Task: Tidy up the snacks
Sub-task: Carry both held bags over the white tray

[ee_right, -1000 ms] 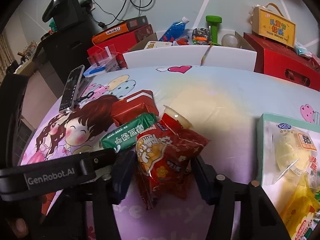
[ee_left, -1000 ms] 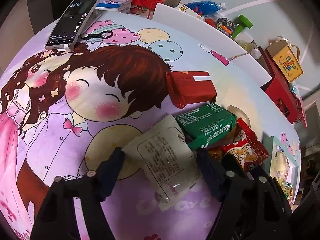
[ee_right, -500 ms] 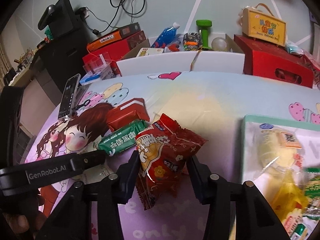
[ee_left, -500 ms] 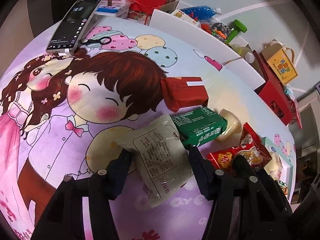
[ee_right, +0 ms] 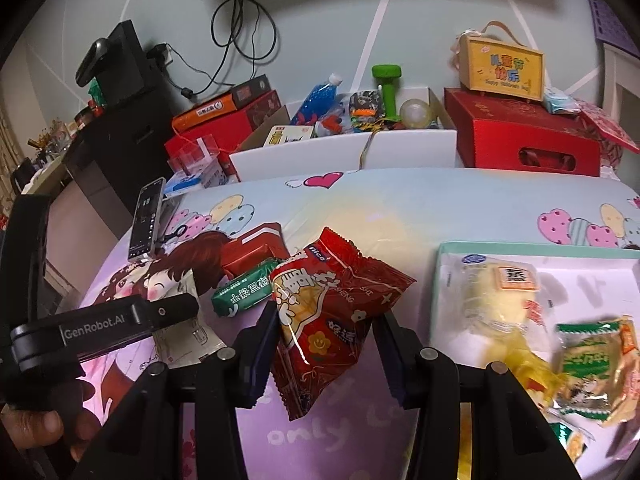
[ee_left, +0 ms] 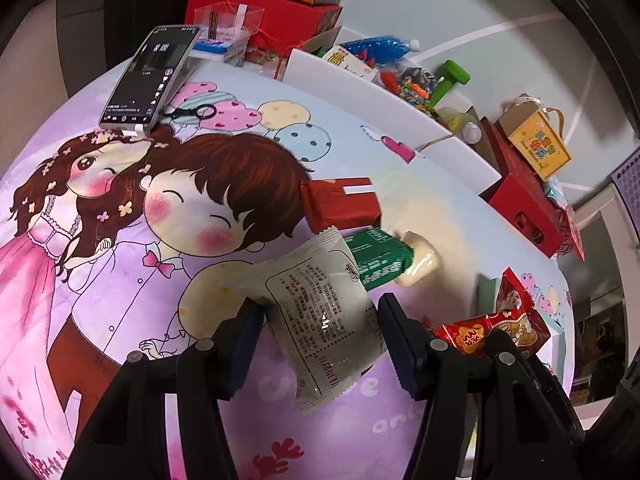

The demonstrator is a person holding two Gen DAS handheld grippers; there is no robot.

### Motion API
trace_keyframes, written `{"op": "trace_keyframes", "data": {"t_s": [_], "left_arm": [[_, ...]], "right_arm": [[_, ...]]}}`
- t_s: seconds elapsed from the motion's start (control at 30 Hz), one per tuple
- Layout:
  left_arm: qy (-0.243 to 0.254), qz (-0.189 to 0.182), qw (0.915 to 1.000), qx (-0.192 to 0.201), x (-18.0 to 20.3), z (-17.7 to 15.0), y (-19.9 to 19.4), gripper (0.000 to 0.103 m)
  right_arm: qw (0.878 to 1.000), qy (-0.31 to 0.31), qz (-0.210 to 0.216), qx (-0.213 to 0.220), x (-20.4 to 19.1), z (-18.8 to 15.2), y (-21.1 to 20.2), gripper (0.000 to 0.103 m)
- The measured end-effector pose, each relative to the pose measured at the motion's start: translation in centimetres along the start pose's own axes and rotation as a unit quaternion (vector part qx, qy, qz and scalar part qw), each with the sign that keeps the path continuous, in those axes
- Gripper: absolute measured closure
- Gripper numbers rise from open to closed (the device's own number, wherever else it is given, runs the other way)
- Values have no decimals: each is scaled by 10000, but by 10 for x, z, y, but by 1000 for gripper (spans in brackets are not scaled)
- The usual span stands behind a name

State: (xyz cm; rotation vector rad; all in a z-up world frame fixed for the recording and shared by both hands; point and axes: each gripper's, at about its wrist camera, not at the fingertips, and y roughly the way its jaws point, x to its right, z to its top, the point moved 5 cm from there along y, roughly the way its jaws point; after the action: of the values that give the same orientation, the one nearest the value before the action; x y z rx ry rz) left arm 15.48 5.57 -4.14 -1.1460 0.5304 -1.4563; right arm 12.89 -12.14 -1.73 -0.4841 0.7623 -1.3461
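My left gripper (ee_left: 318, 334) is shut on a grey-white snack packet (ee_left: 316, 316) and holds it clear of the cartoon-printed cloth. My right gripper (ee_right: 326, 346) is shut on a red snack bag (ee_right: 332, 316), also raised; the same red snack bag (ee_left: 496, 326) shows at the right of the left wrist view. On the cloth lie a red packet (ee_left: 340, 202), a green packet (ee_left: 378, 258) and a pale jelly cup (ee_left: 420, 260). A mint-edged tray (ee_right: 460, 246) at the right holds several wrapped snacks (ee_right: 496, 300).
A phone (ee_left: 152, 76) and small scissors (ee_left: 192, 112) lie at the cloth's far left. White boxes with toys (ee_right: 360, 112), red gift boxes (ee_right: 524, 136) and a yellow carton (ee_right: 502, 66) line the far edge. A hand (ee_right: 44, 426) grips the left tool's handle.
Both grippers closed on their packets and lifted them off the cloth. The red bag moved right toward the tray, uncovering the jelly cup beside the green packet.
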Motion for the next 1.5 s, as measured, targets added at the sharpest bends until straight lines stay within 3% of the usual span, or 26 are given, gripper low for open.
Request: {"op": "trace_keyframes", "data": {"t_s": [0.47, 0.9, 1.17, 1.5], "left_arm": [[341, -136, 9991, 225, 28, -6, -22, 42], [769, -229, 9961, 378, 67, -11, -34, 42], [1325, -458, 9897, 275, 117, -31, -31, 42], [2062, -718, 9759, -25, 178, -70, -15, 42]], "right_arm": [[9994, 210, -146, 229, 21, 1, -43, 53], [9946, 716, -661, 367, 90, -7, -83, 53], [9865, 1195, -995, 509, 143, -6, -102, 53], [9760, 1559, -1425, 532, 195, -10, -114, 53]]}}
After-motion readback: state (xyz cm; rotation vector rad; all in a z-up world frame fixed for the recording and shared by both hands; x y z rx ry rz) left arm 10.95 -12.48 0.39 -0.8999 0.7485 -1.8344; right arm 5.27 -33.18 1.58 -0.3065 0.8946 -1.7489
